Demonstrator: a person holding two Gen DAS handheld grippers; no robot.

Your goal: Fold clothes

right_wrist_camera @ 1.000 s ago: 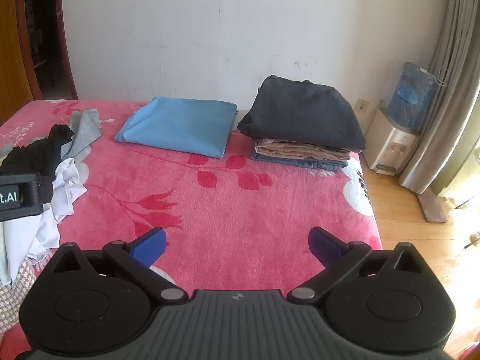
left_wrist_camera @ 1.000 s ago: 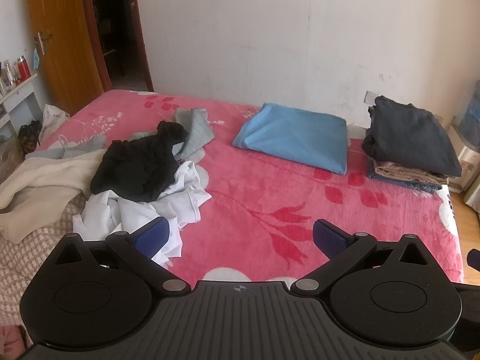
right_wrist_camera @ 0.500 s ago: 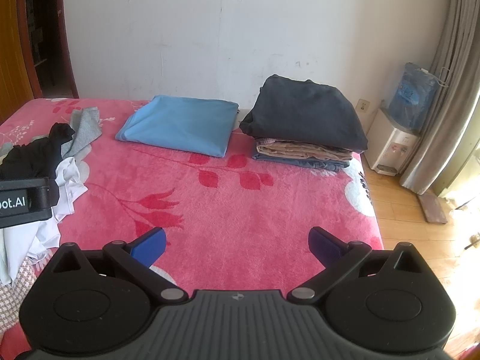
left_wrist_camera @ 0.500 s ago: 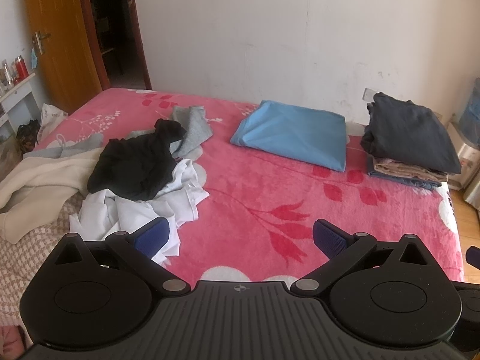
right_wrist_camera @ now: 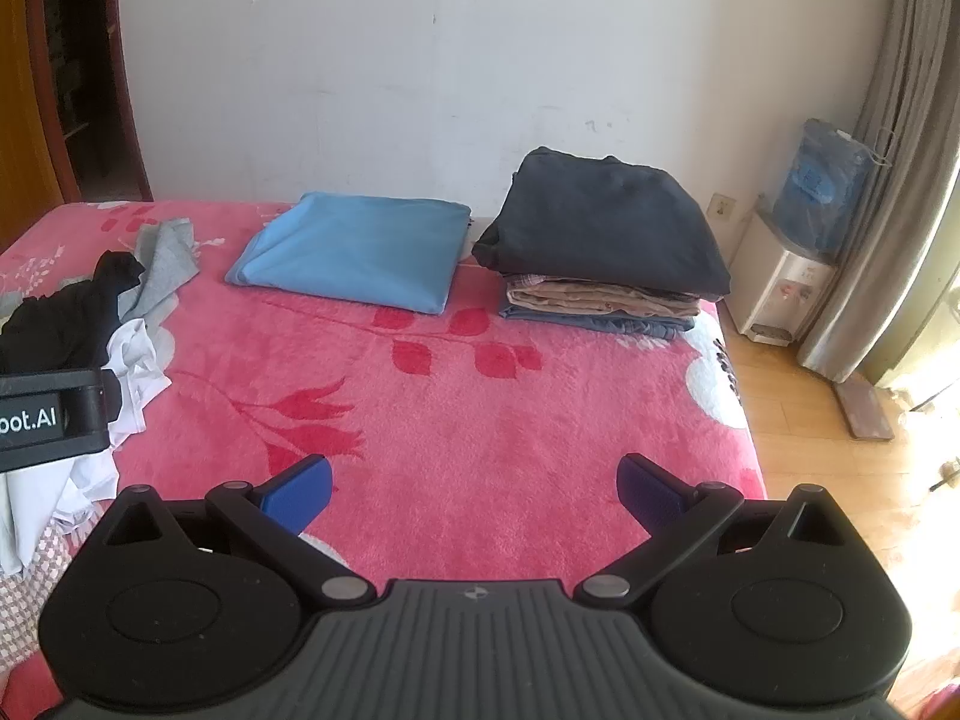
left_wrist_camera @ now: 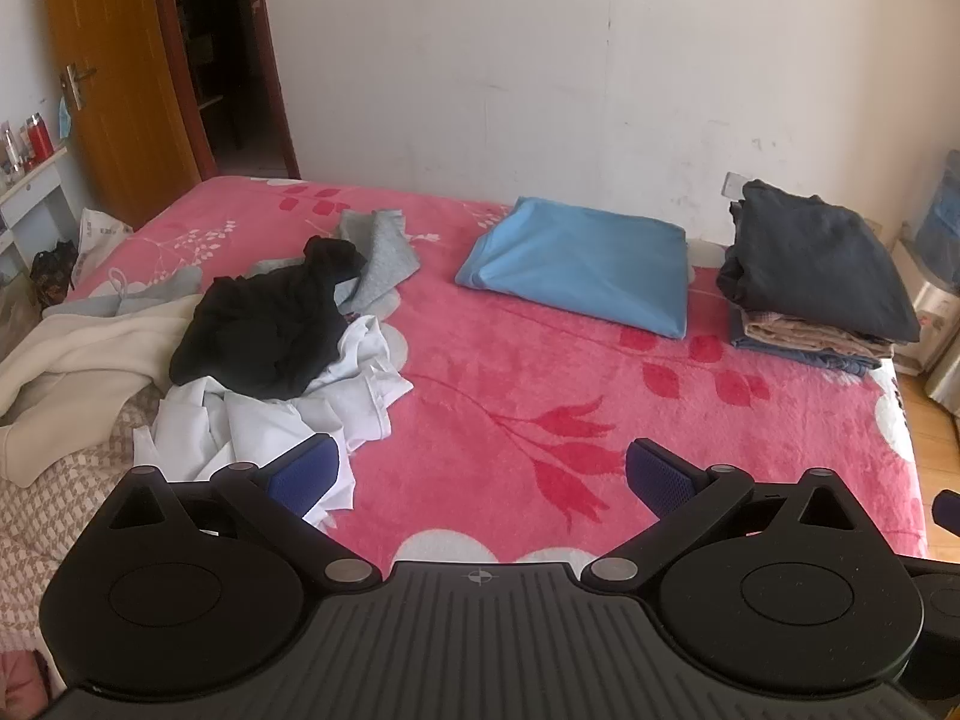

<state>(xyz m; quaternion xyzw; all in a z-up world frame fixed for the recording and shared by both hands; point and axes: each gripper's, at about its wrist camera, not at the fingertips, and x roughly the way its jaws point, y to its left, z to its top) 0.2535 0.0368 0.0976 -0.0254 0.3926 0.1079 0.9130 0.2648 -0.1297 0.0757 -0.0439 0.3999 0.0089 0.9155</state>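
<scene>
1. Since a second ago very little has moved: in the left view the heap of clothes has slid slightly lower and to the right, so I judge that my left gripper point(left_wrist_camera: 477, 471) has drifted a bit toward it. The right view is almost the same.
2. Both grippers hang above the pink blanket point(left_wrist_camera: 540, 372). The jaws of the left one stand wide apart with nothing between them, and the right gripper point(right_wrist_camera: 474, 483) is the same: spread and empty.
3. I judge that I am between garments, and the step in hand is to choose the next piece from the heap.
4. Nearest to the left fingers is the white garment point(left_wrist_camera: 264, 420), crumpled, with the black garment point(left_wrist_camera: 264, 330) lying on top of it. The next move calls for lowering the left gripper to a free edge of one piece, then pulling it to the bare middle of the blanket.
5. What stands in the way: the pieces overlap, so one pull may drag the others. A cream garment point(left_wrist_camera: 78, 348) and a grey garment point(left_wrist_camera: 384, 252) touch the same heap.
6. Farther away lies a folded blue cloth point(right_wrist_camera: 354, 252), and just beside it the finished stack point(right_wrist_camera: 600, 240) with a dark piece on top.
7. Behind, a water dispenser point(right_wrist_camera: 780, 282) stands on the floor, well apart from my work.
</scene>
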